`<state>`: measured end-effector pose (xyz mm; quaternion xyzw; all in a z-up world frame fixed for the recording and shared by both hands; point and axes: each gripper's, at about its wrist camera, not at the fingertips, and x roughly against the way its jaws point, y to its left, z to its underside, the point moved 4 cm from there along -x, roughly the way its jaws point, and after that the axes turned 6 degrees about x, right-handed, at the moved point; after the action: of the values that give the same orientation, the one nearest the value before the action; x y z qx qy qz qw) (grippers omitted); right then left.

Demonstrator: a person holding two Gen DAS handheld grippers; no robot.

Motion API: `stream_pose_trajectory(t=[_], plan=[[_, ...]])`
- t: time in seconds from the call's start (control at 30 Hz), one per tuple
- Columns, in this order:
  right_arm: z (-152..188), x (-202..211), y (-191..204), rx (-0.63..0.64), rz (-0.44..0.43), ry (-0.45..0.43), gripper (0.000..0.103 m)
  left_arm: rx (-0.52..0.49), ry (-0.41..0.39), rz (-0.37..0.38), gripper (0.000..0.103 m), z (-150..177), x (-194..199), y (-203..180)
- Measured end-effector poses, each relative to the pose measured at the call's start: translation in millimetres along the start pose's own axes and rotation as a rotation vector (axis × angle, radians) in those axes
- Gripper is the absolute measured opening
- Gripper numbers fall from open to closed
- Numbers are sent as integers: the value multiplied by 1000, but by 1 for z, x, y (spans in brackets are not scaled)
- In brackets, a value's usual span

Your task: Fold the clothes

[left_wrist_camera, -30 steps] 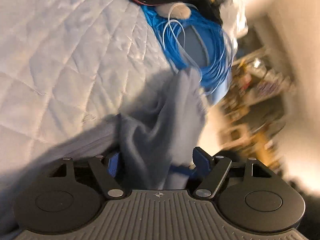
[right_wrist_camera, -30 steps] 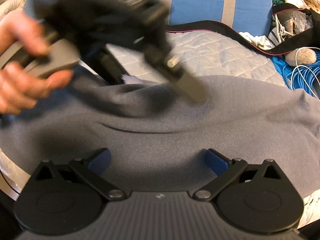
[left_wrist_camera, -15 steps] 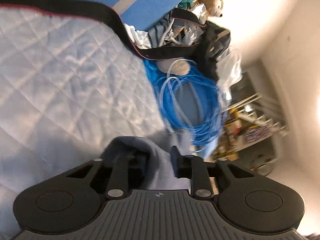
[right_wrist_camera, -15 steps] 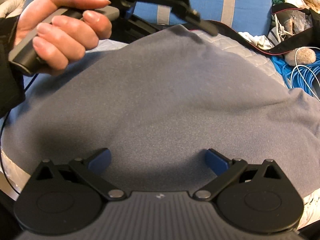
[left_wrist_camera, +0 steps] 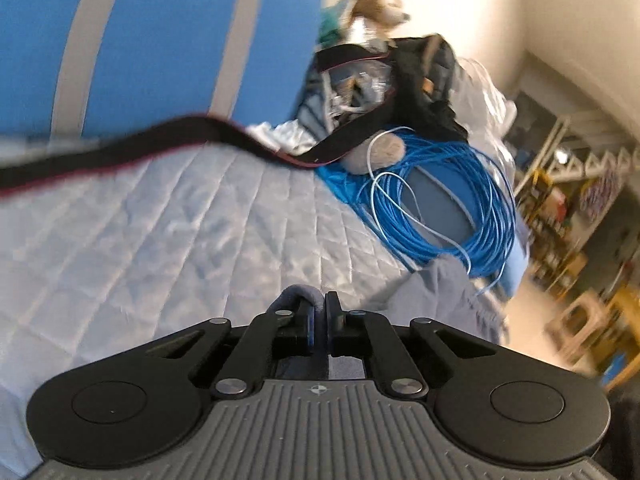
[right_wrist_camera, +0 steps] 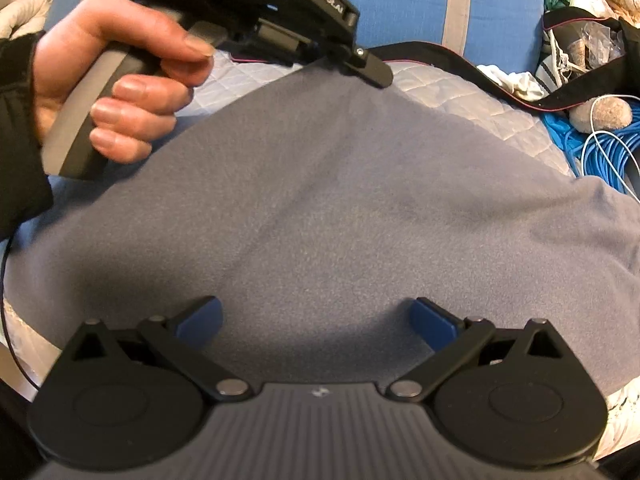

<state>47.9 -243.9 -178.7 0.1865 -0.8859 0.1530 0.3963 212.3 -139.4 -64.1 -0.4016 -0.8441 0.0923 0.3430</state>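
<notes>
Grey fleece garment [right_wrist_camera: 360,208] lies spread over the quilted bed cover [right_wrist_camera: 472,96] and fills the middle of the right wrist view, with one corner pulled up toward the upper middle of the frame. That corner is pinched in the left gripper [left_wrist_camera: 319,320], whose fingers [left_wrist_camera: 335,316] are clenched on a fold of the fabric, and a hand [right_wrist_camera: 120,80] in the upper left holds its handle. At the bottom of the frame the right gripper [right_wrist_camera: 316,320] hovers over the garment with its fingers [right_wrist_camera: 200,316] spread wide and released, while a coil of blue cable [right_wrist_camera: 608,152] lies at the right edge.
</notes>
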Motion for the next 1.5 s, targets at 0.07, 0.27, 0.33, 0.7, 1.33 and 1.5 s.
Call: stream_pose_trajectory(t=[0.07,0.27,0.33,0.7,1.33,1.5], plan=[[0,0,0,1,0,-1,103,-120,-2,-30,5,3,3,-20],[0,-1,-2,5,-3,-4,103,-392,71,-47,6,31,8,-72],[0,0,-2,6,-4,-5,103,-418,106,-52,7,41,10,-76],[-3,-2,0,6,0,1,103,-148,200,56,55,35,-3,-22],[-5,-3,0,5,-8,10,103,664,322,361,8,5,-90,75],[-2,-1,1,-2,-5,2,103,639,305,241,4,10,-97,84]])
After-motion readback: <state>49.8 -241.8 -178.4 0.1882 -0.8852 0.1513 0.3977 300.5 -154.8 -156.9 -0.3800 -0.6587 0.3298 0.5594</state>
